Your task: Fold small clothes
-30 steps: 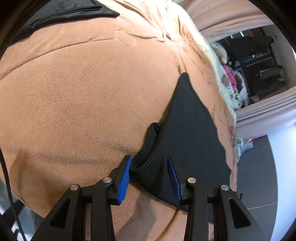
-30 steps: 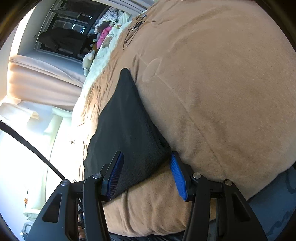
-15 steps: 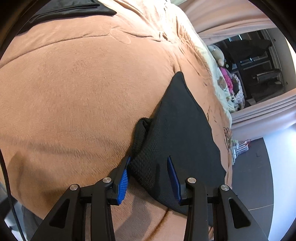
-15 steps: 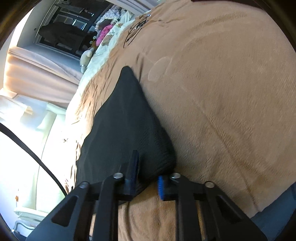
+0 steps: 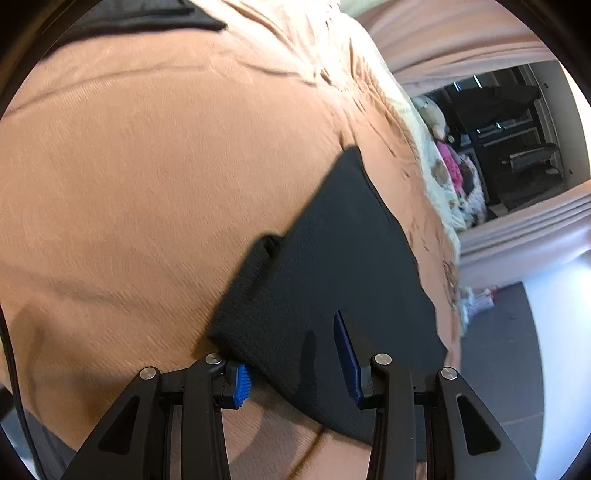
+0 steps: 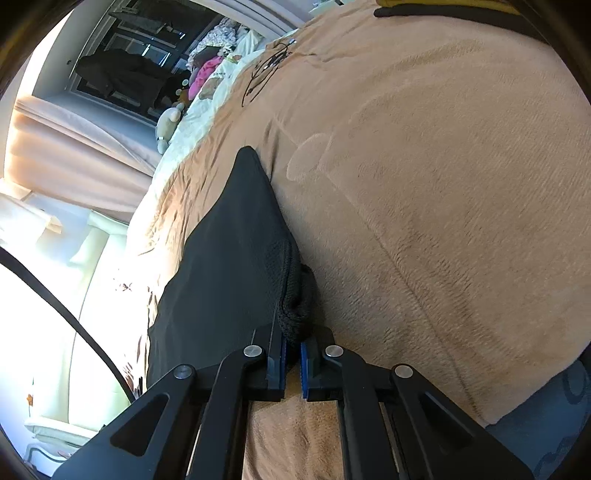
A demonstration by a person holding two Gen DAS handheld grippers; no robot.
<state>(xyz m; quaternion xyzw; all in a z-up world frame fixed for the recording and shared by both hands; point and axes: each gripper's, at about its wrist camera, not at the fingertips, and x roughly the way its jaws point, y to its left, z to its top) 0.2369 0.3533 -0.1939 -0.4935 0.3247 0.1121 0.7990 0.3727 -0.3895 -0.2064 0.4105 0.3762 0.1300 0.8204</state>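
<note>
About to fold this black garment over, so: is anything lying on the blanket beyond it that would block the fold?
Nothing visible does. The tan blanket beyond the black garment lies bare; another dark cloth sits far off at its edge.

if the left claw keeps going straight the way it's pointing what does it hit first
Most likely the black garment: its near corner already lies between the open left claw pads, with the tan blanket directly beneath.

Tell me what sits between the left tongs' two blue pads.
In the left wrist view, the near corner of the black garment lies between the pads of the left tongs, spread on the tan blanket; the pads stand apart.
</note>
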